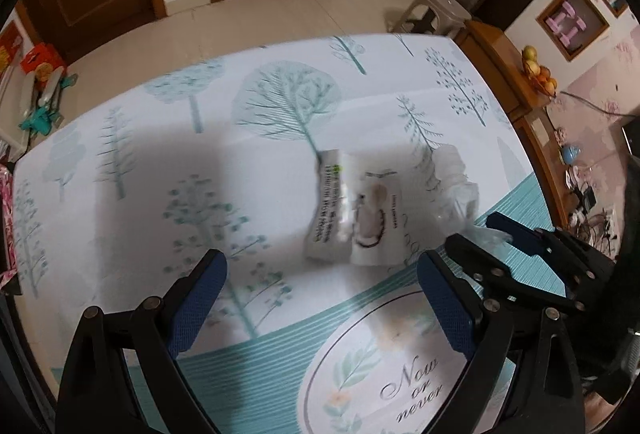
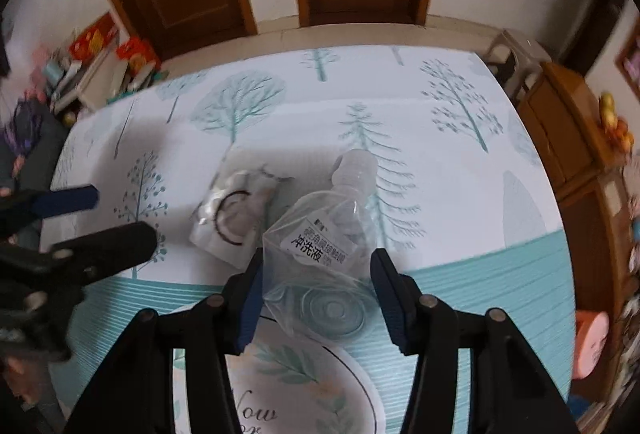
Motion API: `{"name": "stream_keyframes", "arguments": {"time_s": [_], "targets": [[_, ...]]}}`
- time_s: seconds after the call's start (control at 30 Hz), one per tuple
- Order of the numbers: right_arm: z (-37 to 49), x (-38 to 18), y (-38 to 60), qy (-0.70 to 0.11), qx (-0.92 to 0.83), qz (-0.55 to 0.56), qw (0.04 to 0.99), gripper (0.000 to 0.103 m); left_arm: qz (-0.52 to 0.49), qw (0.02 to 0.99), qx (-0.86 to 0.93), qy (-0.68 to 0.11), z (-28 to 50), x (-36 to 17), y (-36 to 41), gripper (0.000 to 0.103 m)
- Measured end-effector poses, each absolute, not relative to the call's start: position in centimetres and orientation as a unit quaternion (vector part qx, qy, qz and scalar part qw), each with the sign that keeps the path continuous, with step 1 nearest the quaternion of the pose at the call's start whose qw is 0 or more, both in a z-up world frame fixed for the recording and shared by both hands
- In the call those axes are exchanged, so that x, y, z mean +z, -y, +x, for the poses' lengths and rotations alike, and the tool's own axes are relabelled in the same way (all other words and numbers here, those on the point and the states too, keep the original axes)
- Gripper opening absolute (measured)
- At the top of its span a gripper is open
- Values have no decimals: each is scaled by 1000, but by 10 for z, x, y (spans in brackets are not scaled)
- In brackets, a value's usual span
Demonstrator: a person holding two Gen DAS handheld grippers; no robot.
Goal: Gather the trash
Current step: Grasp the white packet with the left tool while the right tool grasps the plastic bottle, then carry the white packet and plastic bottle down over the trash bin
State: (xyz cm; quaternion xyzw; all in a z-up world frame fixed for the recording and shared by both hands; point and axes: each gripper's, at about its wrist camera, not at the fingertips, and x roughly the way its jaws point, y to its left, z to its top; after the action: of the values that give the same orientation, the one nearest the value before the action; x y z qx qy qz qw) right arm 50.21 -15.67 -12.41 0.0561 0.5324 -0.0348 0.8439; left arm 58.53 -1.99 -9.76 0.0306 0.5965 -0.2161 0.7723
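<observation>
Trash is not yet collected: the clear bottle (image 2: 320, 234) lies between the spread right gripper (image 2: 316, 294), while the packet (image 1: 360, 210) waits ahead of the open left gripper (image 1: 320, 298).

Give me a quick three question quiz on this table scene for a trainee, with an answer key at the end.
1. True or false: the clear plastic bottle with a white label lies between the right gripper fingers.
2. What lies beside the bottle? A) flat clear packet with a dark ring B) metal can C) banana peel
3. Fill in: the left gripper is ____, with nothing between its fingers.

Key: 1 true; 2 A; 3 open
</observation>
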Motion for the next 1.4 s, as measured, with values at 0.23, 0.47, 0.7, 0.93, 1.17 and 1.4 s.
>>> {"name": "stream_keyframes", "arguments": {"time_s": [0.23,0.47,0.7,0.93,1.17,1.4], "targets": [[481,-125,193,-514,-53,130,846,51,51,752,-212,-622,601,-127,60,95],[464,-125,207,-506,-56,158,846,51,105,756,-185,-619,605,-146,85,82],[440,-123,214,-492,-53,188,848,51,114,768,-186,-602,600,-136,91,8],[407,-114,216,-472,-40,215,854,51,100,776,-199,-590,558,-115,86,5],[349,-93,221,-448,-22,240,861,51,76,777,-219,-586,461,-79,66,5],[267,-72,222,-431,22,258,864,51,47,783,-219,-581,351,-54,53,5]]}}
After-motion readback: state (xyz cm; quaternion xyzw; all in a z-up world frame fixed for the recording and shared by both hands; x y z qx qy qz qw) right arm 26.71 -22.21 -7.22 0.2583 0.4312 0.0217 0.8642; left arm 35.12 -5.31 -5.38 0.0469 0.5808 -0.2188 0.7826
